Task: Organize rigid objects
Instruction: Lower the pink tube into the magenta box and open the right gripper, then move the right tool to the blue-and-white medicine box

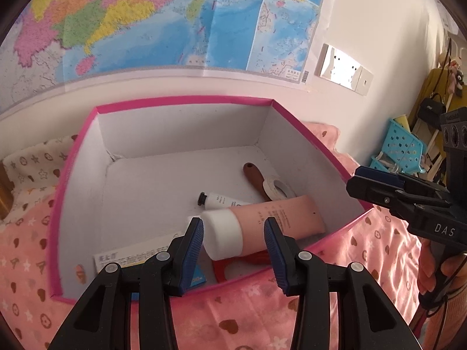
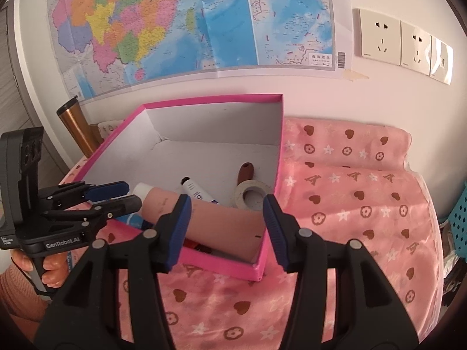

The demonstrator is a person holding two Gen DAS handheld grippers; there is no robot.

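Observation:
A pink-rimmed white box (image 1: 181, 100) sits on a pink patterned cloth; it also shows in the right wrist view (image 2: 216, 98). Inside lie a large pink tube with a white cap (image 1: 262, 221), a small white tube with a black cap (image 1: 219, 199), a tape roll (image 1: 278, 188), a brown-handled tool (image 1: 254, 175), a paper card (image 1: 137, 255), a blue item and a red item (image 1: 248, 262). My left gripper (image 1: 233, 239) is open and empty above the box's near edge. My right gripper (image 2: 227, 224) is open and empty over the box's near corner.
A map (image 2: 189, 23) and wall sockets (image 2: 402, 43) are on the wall behind. A copper-coloured flask (image 2: 74, 125) stands left of the box. A blue perforated basket (image 1: 400, 145) and hanging bags are at the right. Pink cloth (image 2: 350, 204) extends right of the box.

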